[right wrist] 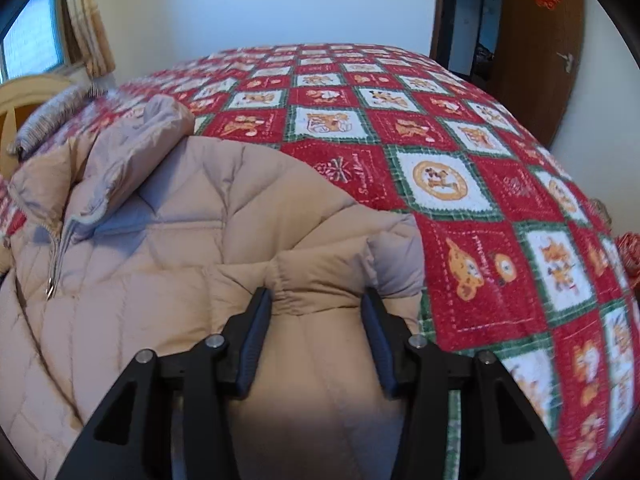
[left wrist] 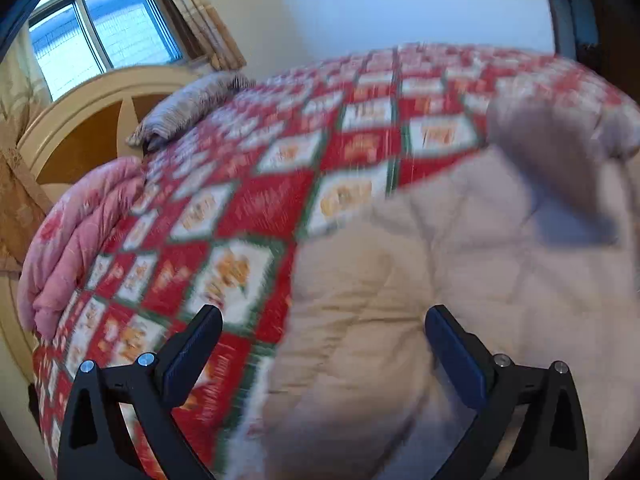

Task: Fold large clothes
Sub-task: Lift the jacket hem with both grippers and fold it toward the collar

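— Puffer jacket (right wrist: 168,240): we see it lying beige and quilted on the red patchwork bedspread (right wrist: 460,168), its collar (right wrist: 132,160) toward the pillow (right wrist: 48,120).

— And our right gripper (right wrist: 316,300)?

— Its fingers stand on either side of the bunched sleeve cuff (right wrist: 320,276) at the jacket's right edge; we cannot tell whether they press it.

— The left gripper (left wrist: 324,320)?

— Spread wide above the jacket's left edge, holding nothing, though that view is blurred. Bare bedspread stretches beyond toward the wooden door (right wrist: 540,60)
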Available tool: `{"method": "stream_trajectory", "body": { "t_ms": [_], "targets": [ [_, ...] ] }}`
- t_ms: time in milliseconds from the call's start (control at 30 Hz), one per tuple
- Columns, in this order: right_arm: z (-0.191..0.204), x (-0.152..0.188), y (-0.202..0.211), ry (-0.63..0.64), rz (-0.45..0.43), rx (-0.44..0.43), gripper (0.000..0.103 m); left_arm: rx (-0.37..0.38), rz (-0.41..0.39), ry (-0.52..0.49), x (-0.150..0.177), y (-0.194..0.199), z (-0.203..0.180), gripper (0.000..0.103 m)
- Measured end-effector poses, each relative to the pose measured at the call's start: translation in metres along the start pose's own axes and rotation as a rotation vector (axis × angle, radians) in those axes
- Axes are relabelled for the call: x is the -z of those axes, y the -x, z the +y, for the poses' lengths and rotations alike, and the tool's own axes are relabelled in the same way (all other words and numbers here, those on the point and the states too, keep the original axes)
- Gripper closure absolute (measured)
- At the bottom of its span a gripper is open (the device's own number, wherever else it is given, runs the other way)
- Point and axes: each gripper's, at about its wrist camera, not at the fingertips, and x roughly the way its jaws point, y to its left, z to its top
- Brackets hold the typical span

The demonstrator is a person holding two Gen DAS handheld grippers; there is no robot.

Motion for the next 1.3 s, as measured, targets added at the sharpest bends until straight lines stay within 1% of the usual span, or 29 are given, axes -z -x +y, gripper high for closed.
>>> {"method": "stream_trajectory", "body": {
  "t_ms": [33, 67, 100, 133, 167, 200, 233, 333, 400, 433, 467, 500, 567, 667, 733, 833, 900, 933, 967, 1000, 1033, 1067, 1100, 1133, 1233, 1267, 1300],
  "targets": [
    [0.000, -0.003, 0.006, 0.007, 0.014, -0.008, 0.041, 0.035, -0.048, 0.011, -0.010, 0.019, 0.008, 0.001],
    [-0.002, -0.007, 0.015, 0.009, 0.016, -0.035, 0.035, 0.066, -0.074, 0.013, -0.018, 0.029, 0.011, 0.001],
    [-0.003, -0.011, 0.023, 0.012, -0.007, -0.049, 0.021, 0.108, -0.091, 0.011, -0.029, 0.037, 0.012, 0.001],
    [-0.003, -0.016, 0.032, 0.019, -0.041, -0.050, 0.015, 0.139, -0.088, 0.007, -0.040, 0.039, 0.011, 0.001],
    [-0.002, -0.024, 0.040, 0.028, -0.076, -0.047, 0.014, 0.167, -0.078, 0.008, -0.050, 0.038, 0.007, 0.001],
    [0.000, -0.031, 0.044, 0.029, -0.093, -0.059, 0.014, 0.185, -0.068, 0.013, -0.057, 0.036, 0.004, 0.001],
    [0.002, -0.039, 0.045, 0.021, -0.098, -0.080, 0.014, 0.216, -0.048, 0.032, -0.071, 0.031, -0.001, 0.001],
    [0.014, -0.066, 0.039, -0.019, -0.088, -0.147, 0.014, 0.247, -0.028, 0.075, -0.103, 0.018, -0.014, 0.001],
    [0.028, -0.082, 0.034, -0.001, -0.090, -0.169, 0.014, 0.286, -0.025, 0.113, -0.125, 0.013, -0.024, 0.001],
    [0.038, -0.091, 0.031, 0.020, -0.097, -0.179, 0.014, 0.301, -0.031, 0.120, -0.138, 0.009, -0.032, 0.001],
    [0.048, -0.099, 0.027, 0.043, -0.104, -0.181, 0.014, 0.304, -0.033, 0.120, -0.144, 0.006, -0.039, 0.001],
    [0.054, -0.103, 0.024, 0.056, -0.105, -0.180, 0.014, 0.304, -0.033, 0.110, -0.148, 0.003, -0.047, 0.001],
    [0.068, -0.114, 0.010, 0.086, -0.090, -0.185, 0.013, 0.286, -0.013, 0.030, -0.156, -0.013, -0.075, 0.001],
    [0.080, -0.122, -0.010, 0.128, -0.064, -0.168, 0.013, 0.249, 0.018, -0.067, -0.155, -0.038, -0.107, 0.001],
    [0.082, -0.125, -0.021, 0.145, -0.048, -0.165, 0.013, 0.224, 0.034, -0.115, -0.153, -0.053, -0.119, 0.001],
    [0.084, -0.130, -0.040, 0.161, -0.026, -0.157, 0.013, 0.256, 0.057, -0.116, -0.144, -0.072, -0.123, 0.002],
    [0.084, -0.132, -0.051, 0.175, -0.011, -0.157, 0.014, 0.300, 0.051, -0.116, -0.137, -0.078, -0.122, 0.029],
    [0.085, -0.133, -0.055, 0.182, -0.007, -0.153, 0.023, 0.321, 0.061, -0.130, -0.135, -0.080, -0.124, 0.061],
    [0.086, -0.132, -0.060, 0.202, 0.006, -0.150, 0.030, 0.380, 0.089, -0.152, -0.131, -0.082, -0.126, 0.088],
    [0.087, -0.133, -0.064, 0.216, 0.019, -0.152, 0.050, 0.391, 0.079, -0.158, -0.130, -0.080, -0.126, 0.089],
    [0.087, -0.130, -0.065, 0.230, 0.028, -0.158, 0.070, 0.373, 0.034, -0.169, -0.129, -0.072, -0.124, 0.092],
    [0.087, -0.127, -0.062, 0.243, 0.017, -0.162, 0.078, 0.367, 0.000, -0.173, -0.127, -0.065, -0.121, 0.095],
    [0.088, -0.124, -0.057, 0.262, -0.003, -0.151, 0.089, 0.382, -0.035, -0.177, -0.125, -0.055, -0.116, 0.096],
    [0.088, -0.122, -0.053, 0.274, -0.016, -0.144, 0.091, 0.385, -0.049, -0.181, -0.123, -0.049, -0.113, 0.098],
    [0.081, -0.110, -0.034, 0.302, -0.063, -0.127, 0.094, 0.402, -0.136, -0.198, -0.109, -0.021, -0.096, 0.099],
    [0.077, -0.103, -0.026, 0.308, -0.080, -0.123, 0.094, 0.407, -0.174, -0.204, -0.099, -0.009, -0.088, 0.100],
    [0.075, -0.101, -0.023, 0.309, -0.087, -0.120, 0.095, 0.420, -0.185, -0.201, -0.091, -0.003, -0.083, 0.100]
  ]
}}
